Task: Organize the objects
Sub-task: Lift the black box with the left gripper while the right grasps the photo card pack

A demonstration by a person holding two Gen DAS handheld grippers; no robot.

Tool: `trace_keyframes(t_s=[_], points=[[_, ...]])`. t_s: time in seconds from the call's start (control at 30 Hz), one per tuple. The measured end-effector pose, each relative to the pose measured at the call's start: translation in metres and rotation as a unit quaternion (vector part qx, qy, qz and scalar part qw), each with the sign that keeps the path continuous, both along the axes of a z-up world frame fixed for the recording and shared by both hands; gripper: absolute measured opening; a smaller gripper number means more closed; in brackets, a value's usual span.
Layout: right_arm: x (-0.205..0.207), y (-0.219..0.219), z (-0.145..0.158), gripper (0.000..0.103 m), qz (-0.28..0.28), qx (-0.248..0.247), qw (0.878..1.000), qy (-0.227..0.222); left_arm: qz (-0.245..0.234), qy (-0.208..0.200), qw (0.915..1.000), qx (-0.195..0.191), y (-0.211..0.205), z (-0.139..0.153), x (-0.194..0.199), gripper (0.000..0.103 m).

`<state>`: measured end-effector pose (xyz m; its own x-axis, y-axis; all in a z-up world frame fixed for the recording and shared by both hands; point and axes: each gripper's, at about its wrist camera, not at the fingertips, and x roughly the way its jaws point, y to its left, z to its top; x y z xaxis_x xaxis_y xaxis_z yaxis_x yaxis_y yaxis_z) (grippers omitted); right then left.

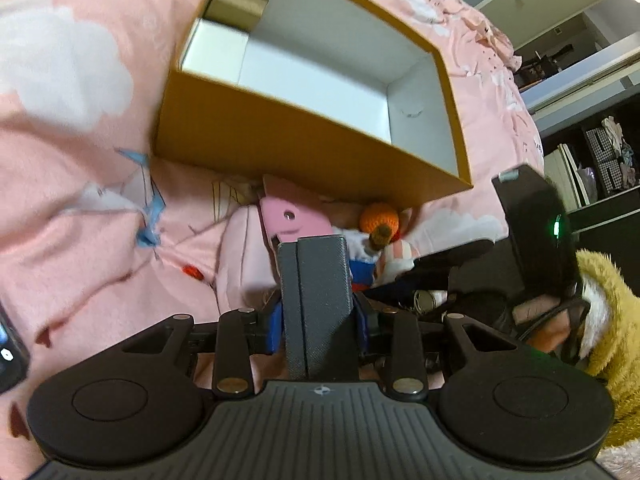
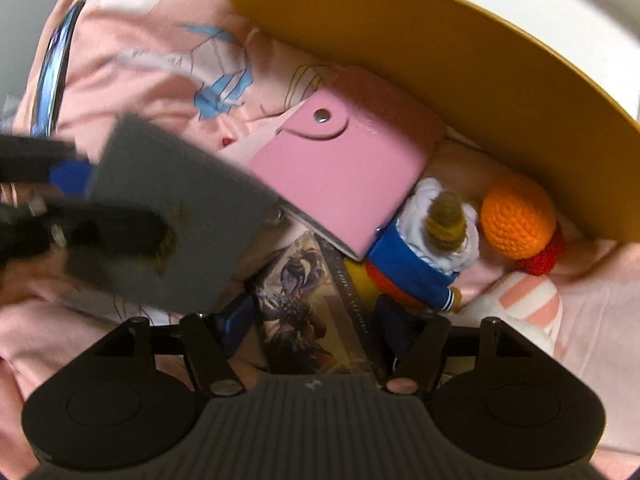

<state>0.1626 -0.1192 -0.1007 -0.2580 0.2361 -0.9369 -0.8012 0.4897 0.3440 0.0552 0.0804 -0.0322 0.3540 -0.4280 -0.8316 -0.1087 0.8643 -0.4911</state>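
Two grippers work over a pink printed bed sheet (image 1: 80, 200) beside an open mustard-yellow cardboard box (image 1: 280, 140).

The left gripper (image 1: 316, 280) pinches a flat grey textured case (image 1: 320, 292) upright between its blue pads. The right gripper (image 2: 312, 320) stands spread, an illustrated card box (image 2: 304, 304) lying between its fingers unpinched. A pink snap-flap wallet (image 2: 340, 176) and crocheted dolls (image 2: 516, 220) lie against the box's near wall.
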Motion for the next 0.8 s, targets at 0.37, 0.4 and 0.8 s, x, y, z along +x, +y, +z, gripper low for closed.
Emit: trace_keyframes(t_s=[0.37, 0.4, 0.8], points=[[-0.001, -0.018, 0.038, 0.031, -0.007, 0.017, 1.0, 0.007, -0.011, 0.006, 0.9999, 0.01, -0.002, 0.0, 0.001, 0.039], [0.002, -0.02, 0.04, 0.028, -0.013, 0.025, 0.999, 0.025, -0.012, 0.006, 0.9999, 0.011, -0.002, 0.0, 0.0, 0.039], [0.0, -0.013, 0.018, 0.026, -0.025, 0.004, 0.998, 0.055, -0.017, -0.001, 0.9998, 0.006, -0.003, 0.001, -0.001, 0.038]])
